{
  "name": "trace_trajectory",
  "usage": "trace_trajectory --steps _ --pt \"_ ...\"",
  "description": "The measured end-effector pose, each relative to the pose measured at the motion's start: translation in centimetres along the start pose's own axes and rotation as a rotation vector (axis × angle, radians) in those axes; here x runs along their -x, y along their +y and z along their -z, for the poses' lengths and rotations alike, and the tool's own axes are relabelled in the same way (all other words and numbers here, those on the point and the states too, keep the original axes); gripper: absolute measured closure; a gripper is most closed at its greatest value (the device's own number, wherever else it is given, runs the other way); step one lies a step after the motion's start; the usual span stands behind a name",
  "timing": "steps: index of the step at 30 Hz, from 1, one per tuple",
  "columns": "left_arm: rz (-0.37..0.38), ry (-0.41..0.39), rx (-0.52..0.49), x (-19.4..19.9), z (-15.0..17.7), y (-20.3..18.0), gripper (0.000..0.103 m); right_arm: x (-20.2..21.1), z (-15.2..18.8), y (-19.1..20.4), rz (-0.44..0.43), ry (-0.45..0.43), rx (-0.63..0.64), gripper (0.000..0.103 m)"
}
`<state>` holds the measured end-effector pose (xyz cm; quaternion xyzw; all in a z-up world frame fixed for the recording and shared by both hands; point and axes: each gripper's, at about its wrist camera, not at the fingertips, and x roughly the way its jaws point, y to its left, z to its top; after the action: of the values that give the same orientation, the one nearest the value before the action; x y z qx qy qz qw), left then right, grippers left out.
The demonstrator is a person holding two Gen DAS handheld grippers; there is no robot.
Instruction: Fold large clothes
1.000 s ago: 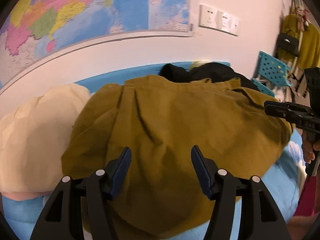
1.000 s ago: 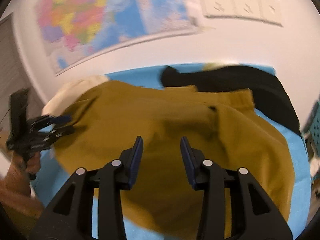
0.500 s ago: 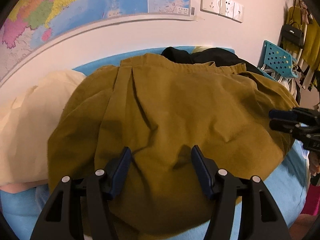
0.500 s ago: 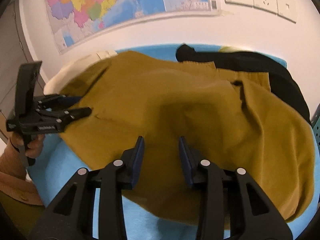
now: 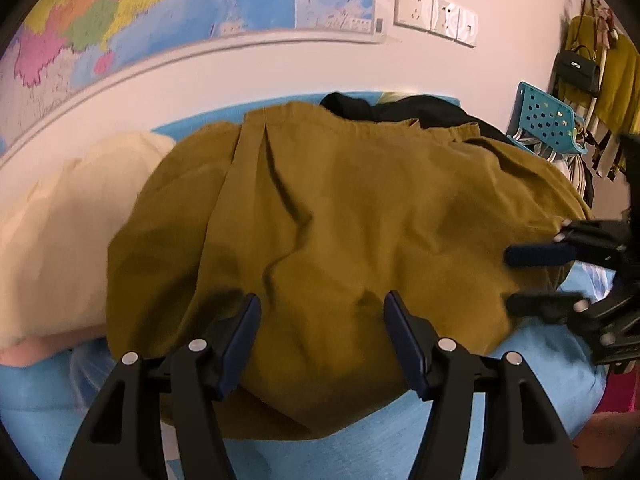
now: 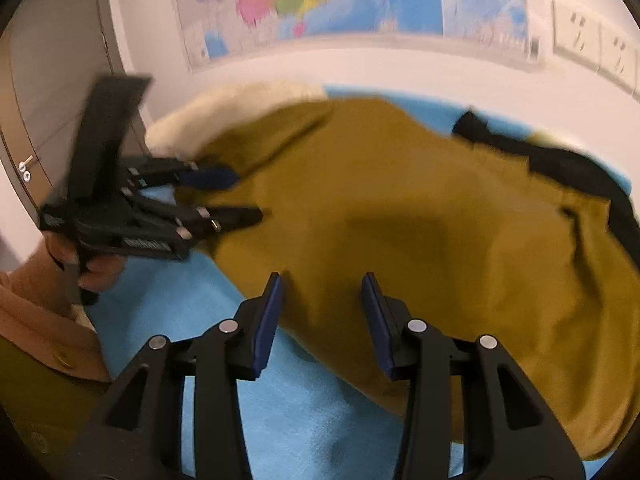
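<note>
Mustard garment [image 5: 340,240] lies spread on blue worktop [image 6: 300,412], beside cream cloth [image 5: 60,232]. Both tongs, left [image 5: 322,336] and right [image 6: 322,320], gape wide, empty, at garment's near edge. Pre-grasp step; next: pinch hem, fold away.

Garment [image 5: 340,240] on table [image 5: 360,452]: pillow [image 5: 60,232] at its left, dark clothes [image 5: 400,108] behind, basket [image 5: 548,120] right.

Mustard garment [image 5: 352,216]: matt woven cloth, creased. Blue cover [image 6: 304,412] beneath: soft, faintly napped fabric. Left gripper [image 5: 322,334] and right gripper [image 6: 322,316]: matt black plastic, blue pads, bright metal rivets. Wall map [image 5: 168,12]: glossy paper. Basket [image 5: 548,118]: perforated turquoise plastic.
</note>
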<state>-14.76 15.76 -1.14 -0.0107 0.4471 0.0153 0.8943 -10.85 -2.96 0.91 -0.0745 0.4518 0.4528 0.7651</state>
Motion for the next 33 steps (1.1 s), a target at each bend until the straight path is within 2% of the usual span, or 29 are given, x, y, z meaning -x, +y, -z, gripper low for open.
trace_trajectory --steps 2,4,12,15,19,21,26,30,33 --pt "0.030 0.004 0.014 -0.4 0.4 0.5 0.041 -1.4 0.5 -0.6 -0.005 0.039 -0.034 0.062" --pt "0.048 -0.006 0.029 -0.1 0.7 0.9 0.041 -1.7 0.6 -0.8 -0.005 0.041 -0.052 0.062" --pt "0.070 -0.080 0.055 3.9 2.1 1.8 0.040 1.0 -0.6 1.2 -0.026 -0.039 -0.005 0.060" --pt "0.086 -0.064 0.073 4.2 2.8 2.6 0.038 1.0 -0.8 2.5 -0.037 -0.052 0.033 0.058" --pt "0.121 -0.016 0.115 2.2 3.2 3.7 0.038 -1.7 -0.5 3.0 -0.027 0.019 0.068 0.058" --pt "0.133 -0.018 0.124 2.2 3.2 3.9 0.038 -2.6 -0.3 2.9 -0.014 0.042 0.061 0.057" --pt "0.155 -0.036 0.133 3.6 3.6 4.4 0.039 -1.7 -0.6 3.1 -0.003 0.022 0.071 0.057" --pt "0.145 -0.048 0.150 4.8 4.0 5.0 0.038 -1.0 -0.8 4.5 0.011 -0.001 0.135 0.049" --pt "0.120 -0.037 0.148 5.0 3.9 4.8 0.038 -0.7 -1.4 5.8 -0.010 -0.028 0.186 0.043"
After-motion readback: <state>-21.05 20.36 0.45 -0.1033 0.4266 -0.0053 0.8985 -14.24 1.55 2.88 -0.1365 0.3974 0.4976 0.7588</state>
